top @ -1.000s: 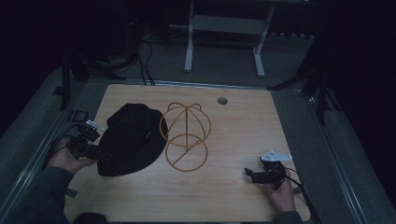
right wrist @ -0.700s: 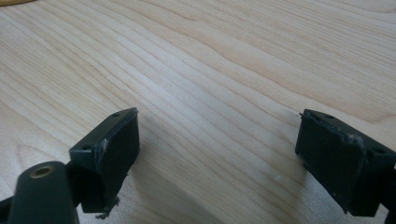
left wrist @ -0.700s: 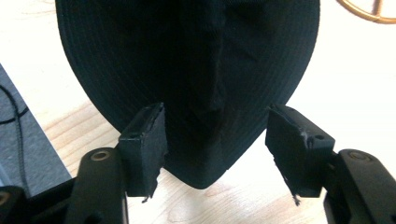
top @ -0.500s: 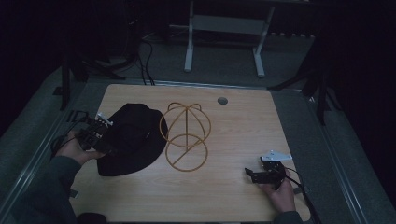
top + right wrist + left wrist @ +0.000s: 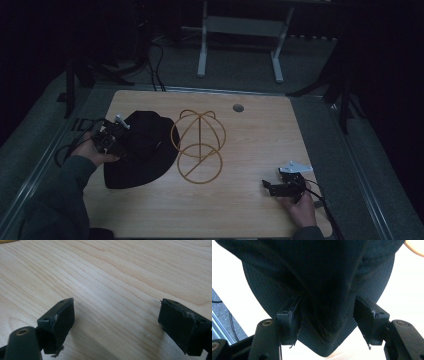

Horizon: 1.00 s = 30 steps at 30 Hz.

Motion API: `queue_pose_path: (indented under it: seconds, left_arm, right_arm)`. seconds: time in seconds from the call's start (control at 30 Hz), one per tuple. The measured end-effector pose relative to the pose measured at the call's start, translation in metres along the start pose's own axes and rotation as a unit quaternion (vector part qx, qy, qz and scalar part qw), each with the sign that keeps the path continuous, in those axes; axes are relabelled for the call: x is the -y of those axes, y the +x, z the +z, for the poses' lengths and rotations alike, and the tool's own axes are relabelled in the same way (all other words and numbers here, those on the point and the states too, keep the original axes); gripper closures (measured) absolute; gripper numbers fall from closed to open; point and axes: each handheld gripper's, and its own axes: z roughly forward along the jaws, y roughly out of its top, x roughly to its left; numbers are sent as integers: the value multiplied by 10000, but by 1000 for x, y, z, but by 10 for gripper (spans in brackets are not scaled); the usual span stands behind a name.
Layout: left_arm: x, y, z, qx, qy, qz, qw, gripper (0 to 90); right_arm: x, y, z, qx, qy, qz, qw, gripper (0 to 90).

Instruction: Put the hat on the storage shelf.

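Seen from the high view, a person's left gripper (image 5: 114, 139) has its jaws at the near-left brim of a black hat (image 5: 145, 150) that lies flat on the wooden desk (image 5: 260, 135), while just beyond the hat stands a bare wire hat stand (image 5: 199, 145), touching or nearly touching the brim's far edge. The right gripper (image 5: 280, 187) rests on the desk well apart from both, its jaws pointing toward the stand. In the left gripper view, the hat (image 5: 319, 277) fills the space ahead of the jaws and its brim edge dips between them; the jaws stand spread on either side of the fabric, not yet pinching it, with a sliver of the stand at the upper right corner. In the right gripper view, the jaws are spread wide over bare desk (image 5: 120, 277), holding nothing. Judged from these views, the work of putting the hat on the stand has barely begun: the grasp is lined up but not closed, and the lift, carry and seating over the wire frame all remain.
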Motion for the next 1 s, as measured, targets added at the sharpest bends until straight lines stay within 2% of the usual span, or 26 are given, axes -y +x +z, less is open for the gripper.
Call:
queue_pose_path:
  seconds: [0.2, 0.47, 0.53, 0.77, 0.93, 1.0]
  left_arm:
    - [-9, 1, 3, 19, 63, -92, 9999, 440]
    - [-16, -1, 9, -73, 205, 60, 9997, 477]
    - [-17, -1, 9, -81, 205, 47, 9997, 518]
    - [-18, 1, 13, -11, 477, 243, 9986, 712]
    - [-19, 0, 15, -9, 487, 272, 9984, 865]
    - [-19, 0, 14, -39, 435, 269, 9987, 873]
  right_arm:
    - [0, 0, 0, -2, 2, 2, 10000, 135]
    - [0, 0, 0, -1, 1, 3, 10000, 134]
    - [0, 0, 0, 1, 1, 0, 10000, 135]
    - [0, 0, 0, -1, 2, 3, 10000, 134]
    - [0, 0, 0, 1, 1, 1, 10000, 135]
    - [0, 0, 0, 0, 0, 1, 10000, 135]
